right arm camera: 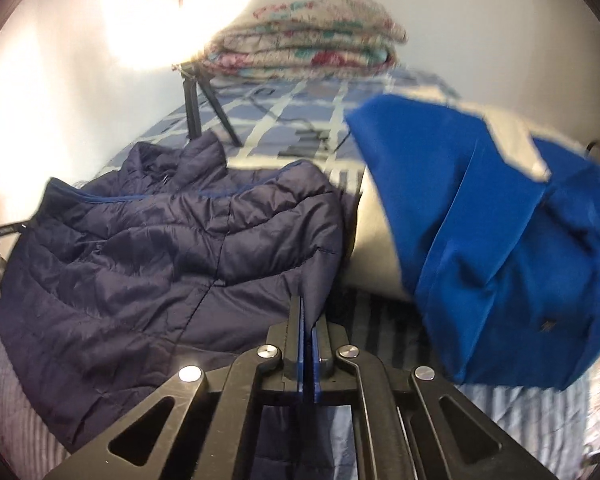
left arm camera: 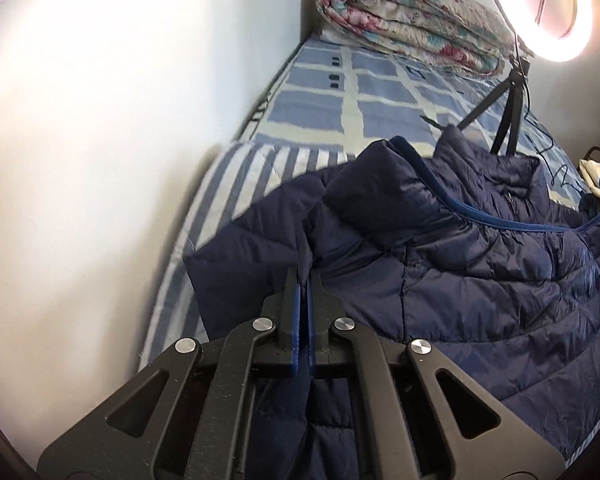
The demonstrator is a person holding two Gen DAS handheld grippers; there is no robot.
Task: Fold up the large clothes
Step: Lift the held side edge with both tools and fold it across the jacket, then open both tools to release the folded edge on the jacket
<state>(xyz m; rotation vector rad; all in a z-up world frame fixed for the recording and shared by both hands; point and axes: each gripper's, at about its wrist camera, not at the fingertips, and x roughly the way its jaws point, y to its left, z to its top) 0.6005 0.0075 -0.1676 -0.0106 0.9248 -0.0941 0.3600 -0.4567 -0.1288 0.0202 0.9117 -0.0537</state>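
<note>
A navy quilted puffer jacket point(left arm camera: 440, 264) lies spread on the bed, collar toward the far end, with a blue zipper trim along its front. My left gripper point(left arm camera: 305, 276) is shut on a fold of the jacket's left side; the fabric runs down between the blue pads. In the right wrist view the same jacket point(right arm camera: 148, 256) fills the left half, and my right gripper point(right arm camera: 308, 304) is shut on its right edge, cloth pinched between the pads.
A blue and white garment point(right arm camera: 500, 240) lies on a white pillow at the right. A folded floral quilt point(left arm camera: 408, 20) sits at the bed's far end. A ring light point(left arm camera: 540, 8) on a black tripod point(left arm camera: 508, 112) stands on the checked sheet point(left arm camera: 324, 92). A white wall lies to the left.
</note>
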